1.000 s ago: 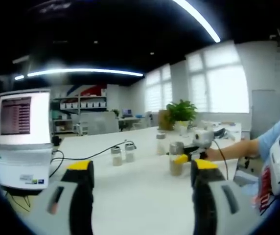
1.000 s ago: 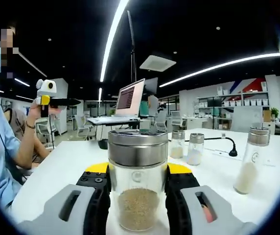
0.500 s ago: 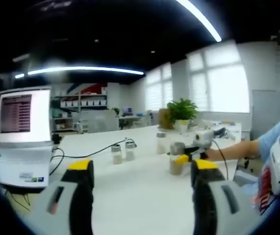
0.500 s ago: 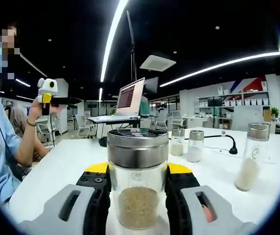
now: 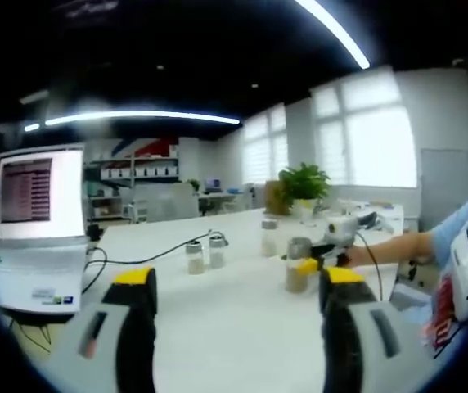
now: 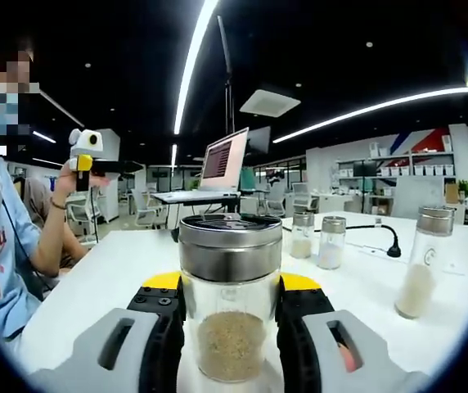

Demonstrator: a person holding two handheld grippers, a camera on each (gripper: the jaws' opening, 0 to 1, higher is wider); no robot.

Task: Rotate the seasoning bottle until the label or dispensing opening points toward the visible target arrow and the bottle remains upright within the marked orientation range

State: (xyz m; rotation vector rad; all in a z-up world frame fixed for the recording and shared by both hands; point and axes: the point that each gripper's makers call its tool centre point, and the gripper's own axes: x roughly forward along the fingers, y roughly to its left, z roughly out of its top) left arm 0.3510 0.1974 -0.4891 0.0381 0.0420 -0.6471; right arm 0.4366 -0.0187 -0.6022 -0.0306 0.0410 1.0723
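In the right gripper view, the right gripper (image 6: 231, 315) is clamped on the seasoning bottle (image 6: 230, 307), which stands upright at 6 o'clock on the white table (image 6: 111, 274), jaws pressed against both glass sides below the metal cap. In the left gripper view, the left gripper (image 5: 234, 295) is raised with jaws spread wide and empty. There, the bottle appears at 3 o'clock, with two small shakers (image 5: 205, 255) near centre and a laptop (image 5: 33, 229) at 9 o'clock.

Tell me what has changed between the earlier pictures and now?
Little changed. The right gripper stays shut on the seasoning bottle, upright; the background slides slightly, suggesting a small turn. The left gripper stays open, raised above the table.
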